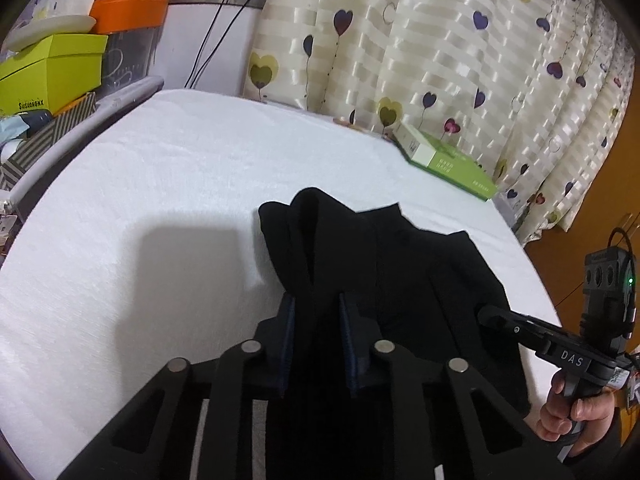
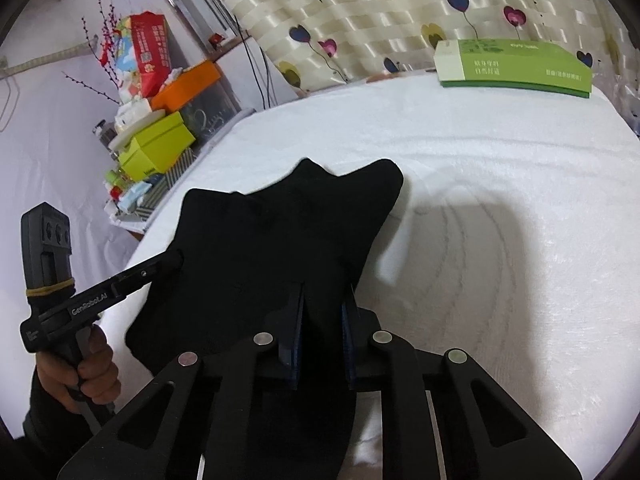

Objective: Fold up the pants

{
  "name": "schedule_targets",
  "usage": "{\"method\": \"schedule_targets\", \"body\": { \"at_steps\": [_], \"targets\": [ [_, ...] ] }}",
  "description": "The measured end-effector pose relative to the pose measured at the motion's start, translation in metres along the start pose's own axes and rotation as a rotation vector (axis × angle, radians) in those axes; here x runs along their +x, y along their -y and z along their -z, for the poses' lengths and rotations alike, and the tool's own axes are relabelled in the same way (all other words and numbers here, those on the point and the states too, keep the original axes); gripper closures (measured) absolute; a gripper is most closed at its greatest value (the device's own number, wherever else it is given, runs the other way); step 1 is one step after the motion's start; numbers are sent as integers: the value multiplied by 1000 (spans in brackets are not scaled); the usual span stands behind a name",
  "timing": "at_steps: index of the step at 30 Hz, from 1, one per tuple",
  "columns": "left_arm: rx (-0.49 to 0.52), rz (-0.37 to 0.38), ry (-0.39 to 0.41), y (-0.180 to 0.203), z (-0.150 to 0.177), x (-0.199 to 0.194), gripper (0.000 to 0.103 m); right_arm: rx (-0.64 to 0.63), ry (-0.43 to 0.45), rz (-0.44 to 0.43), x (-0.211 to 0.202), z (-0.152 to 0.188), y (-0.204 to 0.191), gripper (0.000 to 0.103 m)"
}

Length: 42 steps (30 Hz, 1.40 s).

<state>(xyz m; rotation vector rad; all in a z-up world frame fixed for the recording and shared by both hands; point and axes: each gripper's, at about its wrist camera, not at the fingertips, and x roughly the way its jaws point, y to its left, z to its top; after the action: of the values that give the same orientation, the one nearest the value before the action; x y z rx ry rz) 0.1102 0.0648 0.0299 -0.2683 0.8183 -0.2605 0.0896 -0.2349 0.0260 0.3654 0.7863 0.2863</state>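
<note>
Item: 1 pair of black pants [image 1: 384, 264], bunched on the white bed [image 1: 160, 184], near edge lifted by 2 grippers.

Left gripper [image 1: 318, 300]: jaws clenched on the left part of the near edge, cloth filling the gap between them. Right gripper [image 2: 326, 292]: jaws likewise clenched on the right part of the same edge. A hand [image 2: 94, 368] shows on the left handle in the right view.

Step in hand, as judged: carrying the held edge forward to lay it over the far part. To do it well, keep both grippers level and the cloth taut between them, travel together, and lower the edge so it meets the far edge squarely before letting go.

Surroundings: 1 green box [image 2: 516, 66] at the far side of the bed against the heart-print curtain [image 1: 400, 40], well apart from the pants; stacked boxes [image 1: 52, 68] off the left side. Nothing lies in the fold's path.
</note>
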Motion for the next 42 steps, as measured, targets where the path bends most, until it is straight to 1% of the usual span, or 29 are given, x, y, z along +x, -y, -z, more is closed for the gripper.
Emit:
{"method": "schedule_targets", "body": {
  "at_steps": [3, 7, 12, 18, 24, 26, 28, 30, 32, 33, 35, 37, 39, 42],
  "targets": [
    [7, 10, 17, 3, -5, -8, 87, 6, 25, -15, -9, -4, -6, 87],
    [34, 17, 40, 11, -14, -19, 87, -8, 51, -37, -16, -12, -20, 88],
    [47, 5, 73, 4, -39, -31, 87, -31, 65, -63, -13, -26, -39, 88],
    [56, -54, 90, -24, -71, -33, 87, -49, 70, -102, 11, -53, -63, 88],
    [59, -115, 88, -57, -91, -22, 87, -78, 28, -123, 55, -69, -83, 88],
    [60, -135, 79, -69, -91, -11, 87, -83, 9, -124, 71, -71, -83, 88],
    [41, -140, 48, -82, -86, 2, 87, -78, -15, -103, 87, -70, -78, 88],
    [35, -180, 30, -93, -78, 15, 85, -62, -40, -73, 100, -68, -69, 87],
    [-3, -170, 17, -107, -71, 21, 82, -48, -63, -58, 106, -65, -62, 75],
    [-25, -167, 17, -113, -68, 21, 82, -50, -63, -47, 105, -64, -61, 74],
    [-35, -168, 32, -117, -64, 13, 82, -82, -39, -21, 94, -63, -64, 74],
    [-32, -196, 47, -118, -61, 2, 82, -124, -5, 5, 81, -62, -71, 74],
    [-33, -205, 76, -115, -57, -12, 82, -150, 22, 9, 70, -61, -78, 74],
    [1, -172, 127, -99, -49, -33, 82, -191, 36, -3, 65, -53, -91, 74]
  ]
}}
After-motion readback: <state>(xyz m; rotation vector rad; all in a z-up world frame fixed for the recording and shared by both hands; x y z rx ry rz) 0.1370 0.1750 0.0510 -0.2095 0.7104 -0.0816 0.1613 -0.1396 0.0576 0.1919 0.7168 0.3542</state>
